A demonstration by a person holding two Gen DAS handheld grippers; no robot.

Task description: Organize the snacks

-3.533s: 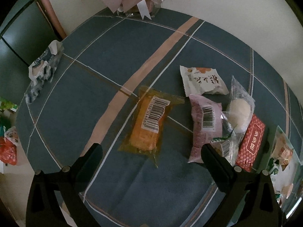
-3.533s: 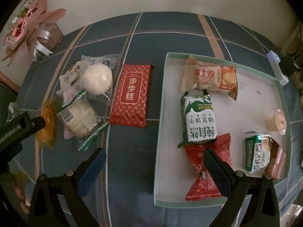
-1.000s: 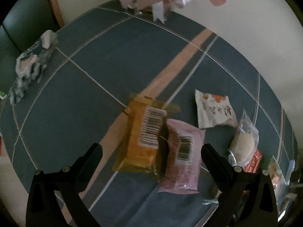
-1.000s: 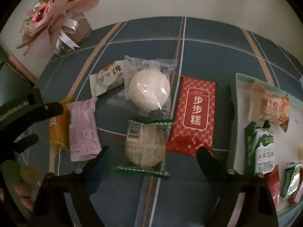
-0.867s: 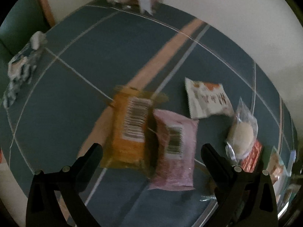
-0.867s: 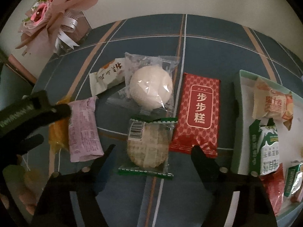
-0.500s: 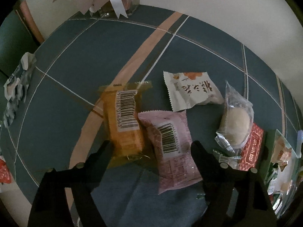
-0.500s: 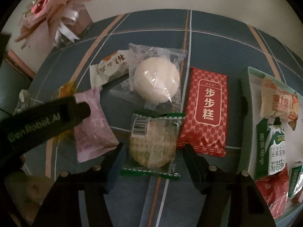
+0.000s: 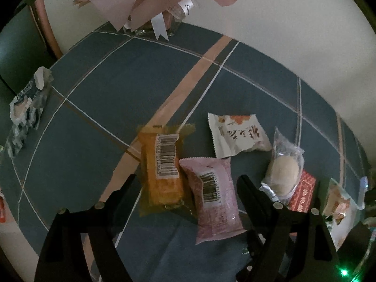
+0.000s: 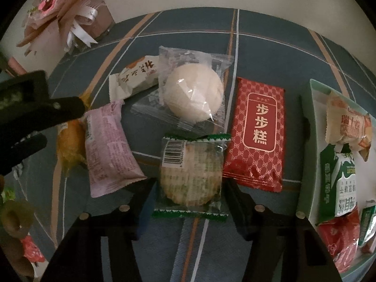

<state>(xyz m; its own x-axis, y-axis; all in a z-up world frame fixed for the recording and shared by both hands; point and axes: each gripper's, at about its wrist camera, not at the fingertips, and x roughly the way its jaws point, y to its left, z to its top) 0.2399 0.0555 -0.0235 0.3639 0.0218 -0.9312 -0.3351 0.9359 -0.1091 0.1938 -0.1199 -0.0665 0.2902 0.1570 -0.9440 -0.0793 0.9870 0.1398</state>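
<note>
Since half a second ago the right claw (image 10: 189, 189) has been closing around the round green-edged cracker pack (image 10: 191, 174); its fingers now flank the pack's sides, though whether the pads press it I cannot tell. The left claw (image 9: 185, 183) narrowed a second ago and has held that gap since, standing open over the orange snack pack (image 9: 164, 166) and the pink snack pack (image 9: 213, 195), touching neither.

The cracker pack lies on the table (image 10: 258, 44), long axis from 12 to 6 o'clock, barcode end at 12. At its 12 o'clock sits the clear-wrapped white bun (image 10: 193, 94); at 2 o'clock the red cake packet (image 10: 258, 131), upright. The mint tray (image 10: 313, 141) at 3 o'clock holds more snacks. In the left view, the orange and pink packs run roughly 12 to 6, barcodes up.
</note>
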